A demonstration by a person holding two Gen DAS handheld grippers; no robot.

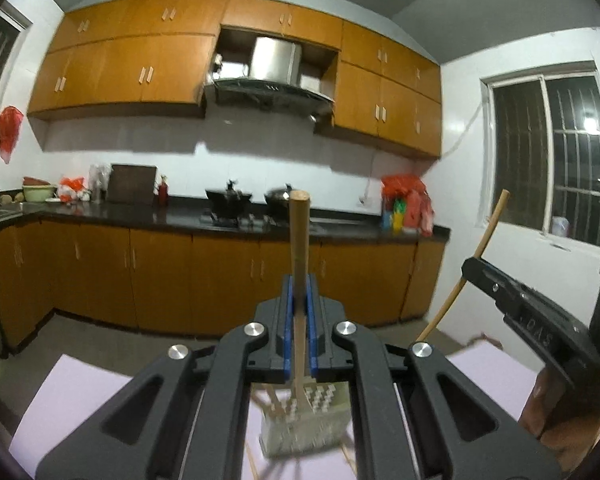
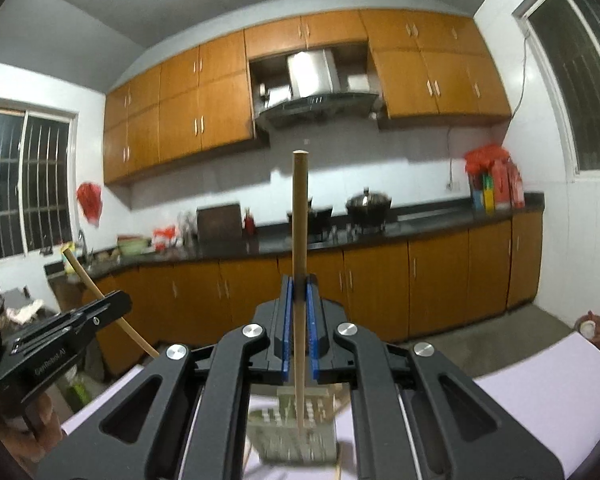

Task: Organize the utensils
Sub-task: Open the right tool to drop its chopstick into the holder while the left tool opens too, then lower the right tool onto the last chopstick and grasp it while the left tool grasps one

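My left gripper (image 1: pixel 300 292) is shut on a wooden chopstick (image 1: pixel 300 240) that stands upright between its blue pads. My right gripper (image 2: pixel 299 292) is shut on a second, thinner chopstick (image 2: pixel 300 220), also upright. Both are held above a white perforated utensil holder (image 1: pixel 316 428) (image 2: pixel 284 436) on the lilac table (image 1: pixel 80 392) (image 2: pixel 540 400). In the left wrist view the right gripper (image 1: pixel 472 270) shows at the right with its chopstick (image 1: pixel 488 232) slanting up. In the right wrist view the left gripper (image 2: pixel 116 304) shows at the left with its chopstick (image 2: pixel 88 280).
More chopsticks (image 1: pixel 350 456) (image 2: pixel 337 468) lie on the table beside the holder. Beyond the table runs a kitchen counter (image 1: pixel 180 216) with pots on a stove (image 2: pixel 368 204), orange cabinets and barred windows (image 1: pixel 548 160). A person's hand (image 1: pixel 548 412) holds each gripper.
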